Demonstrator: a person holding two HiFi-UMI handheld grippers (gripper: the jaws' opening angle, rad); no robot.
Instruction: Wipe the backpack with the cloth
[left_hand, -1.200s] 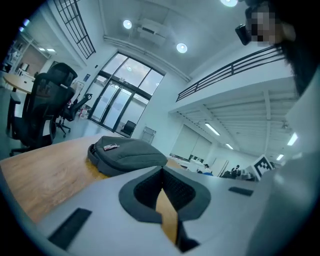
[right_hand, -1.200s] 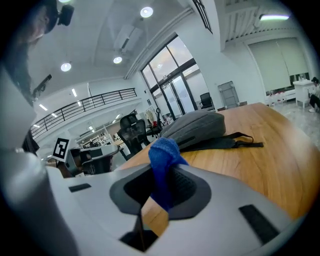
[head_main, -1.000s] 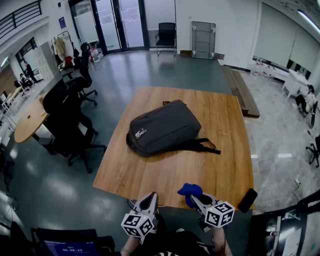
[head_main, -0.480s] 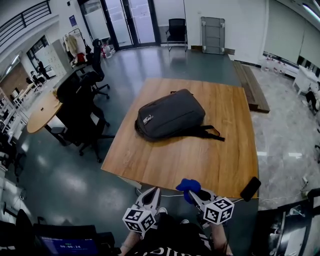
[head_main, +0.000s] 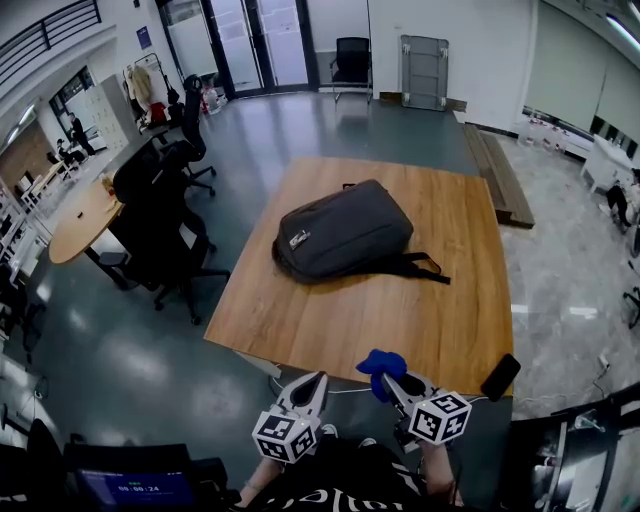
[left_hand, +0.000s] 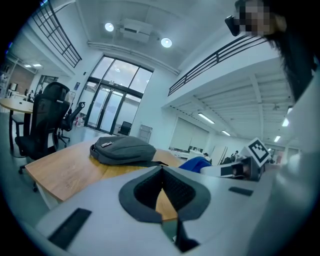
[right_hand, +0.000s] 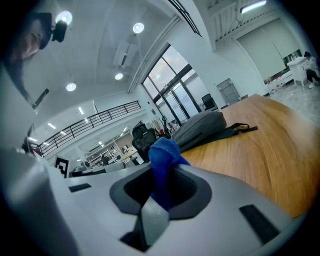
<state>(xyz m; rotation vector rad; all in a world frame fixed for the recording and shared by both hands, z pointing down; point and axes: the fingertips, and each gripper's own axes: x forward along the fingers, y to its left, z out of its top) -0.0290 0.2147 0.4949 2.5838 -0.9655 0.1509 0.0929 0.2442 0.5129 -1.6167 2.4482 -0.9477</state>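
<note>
A dark grey backpack (head_main: 345, 243) lies flat on the wooden table (head_main: 340, 320), its straps trailing to the right; it also shows in the left gripper view as the backpack (left_hand: 122, 150) and in the right gripper view as the backpack (right_hand: 202, 127). My right gripper (head_main: 388, 375) is shut on a blue cloth (head_main: 381, 364), which bunches up between the jaws as the blue cloth (right_hand: 162, 162). My left gripper (head_main: 312, 385) is shut with nothing in it. Both grippers hang just off the table's near edge, well short of the backpack.
A black phone (head_main: 496, 377) lies at the table's near right corner. Black office chairs (head_main: 160, 235) stand to the left beside a round wooden table (head_main: 75, 220). A low wooden bench (head_main: 505, 185) runs along the right side.
The view has shifted slightly, so the table and backpack sit a little farther right and up. Both grippers hold the same pose at the near edge, the cloth still clamped.
</note>
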